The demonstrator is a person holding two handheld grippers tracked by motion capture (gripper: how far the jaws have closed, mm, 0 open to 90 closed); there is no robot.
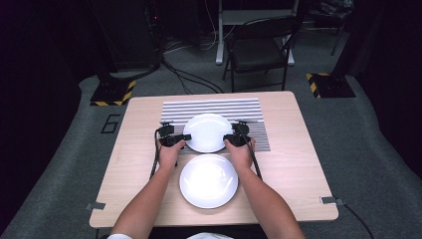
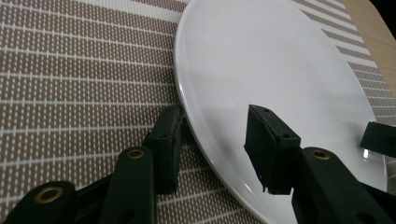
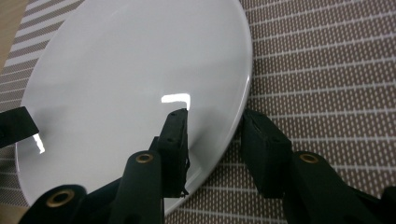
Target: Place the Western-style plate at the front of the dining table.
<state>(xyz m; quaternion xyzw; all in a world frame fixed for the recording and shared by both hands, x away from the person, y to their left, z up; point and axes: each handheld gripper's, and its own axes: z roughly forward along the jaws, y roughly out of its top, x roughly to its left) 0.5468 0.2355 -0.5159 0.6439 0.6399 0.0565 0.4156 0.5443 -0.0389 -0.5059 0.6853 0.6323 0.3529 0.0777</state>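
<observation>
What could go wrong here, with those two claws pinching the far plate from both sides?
The plate is smooth and glossy, and each claw, left claw and right claw, straddles only its thin rim, so it might slip or tilt when lifted. If one hand rises faster, the plate could tip out. A second plate lies just behind the hands on the table; a dropped plate, or a wrist pulling back, could knock it.

Cut off at twelve o'clock: plate [image 2: 261,60] rim, left gripper view. Hidden under plate: mat [image 1: 249,110] centre. Unclear whether pads [image 3: 175,140] actually pinch the rim.
</observation>
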